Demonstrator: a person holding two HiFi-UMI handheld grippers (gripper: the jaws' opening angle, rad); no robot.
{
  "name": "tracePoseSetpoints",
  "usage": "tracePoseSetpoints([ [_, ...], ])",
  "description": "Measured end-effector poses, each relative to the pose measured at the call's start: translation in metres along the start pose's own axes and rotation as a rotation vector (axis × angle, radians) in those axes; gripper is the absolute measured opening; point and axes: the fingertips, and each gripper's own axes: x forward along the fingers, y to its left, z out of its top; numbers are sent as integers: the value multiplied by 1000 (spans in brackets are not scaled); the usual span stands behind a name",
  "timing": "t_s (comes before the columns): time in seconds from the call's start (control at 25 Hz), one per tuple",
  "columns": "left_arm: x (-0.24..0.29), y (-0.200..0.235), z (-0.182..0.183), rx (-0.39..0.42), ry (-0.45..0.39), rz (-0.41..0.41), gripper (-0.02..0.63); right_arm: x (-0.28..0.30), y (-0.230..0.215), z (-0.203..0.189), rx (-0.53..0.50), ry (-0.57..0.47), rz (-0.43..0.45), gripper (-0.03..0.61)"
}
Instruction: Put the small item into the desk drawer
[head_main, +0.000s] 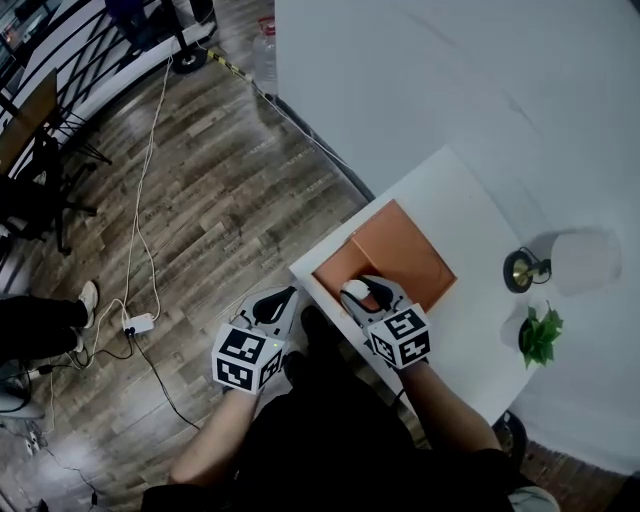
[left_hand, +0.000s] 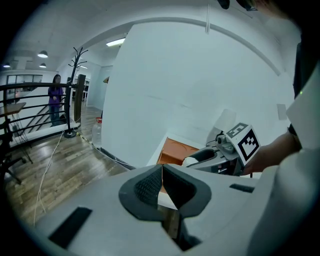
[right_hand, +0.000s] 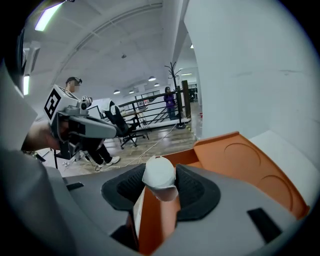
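Observation:
The drawer of the white desk stands pulled out and shows an orange inside. My right gripper hovers over the drawer's near corner, shut on a small white item. In the right gripper view the small white item sits pinched between the dark pads, with the orange drawer below and to the right. My left gripper hangs beside the drawer's front, off the desk, its jaws shut and holding nothing. From the left gripper view, the drawer and the right gripper lie ahead.
A small lamp and a potted plant stand on the desk's right side. Cables and a power strip lie on the wood floor at left. A railing, chairs and people are farther off.

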Motion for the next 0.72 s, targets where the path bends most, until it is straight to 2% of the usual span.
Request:
tracePoseSetpoints([
  [0.72,6,38,-26,-66,49,29,11,44,-12,-22,69,80,1,187],
])
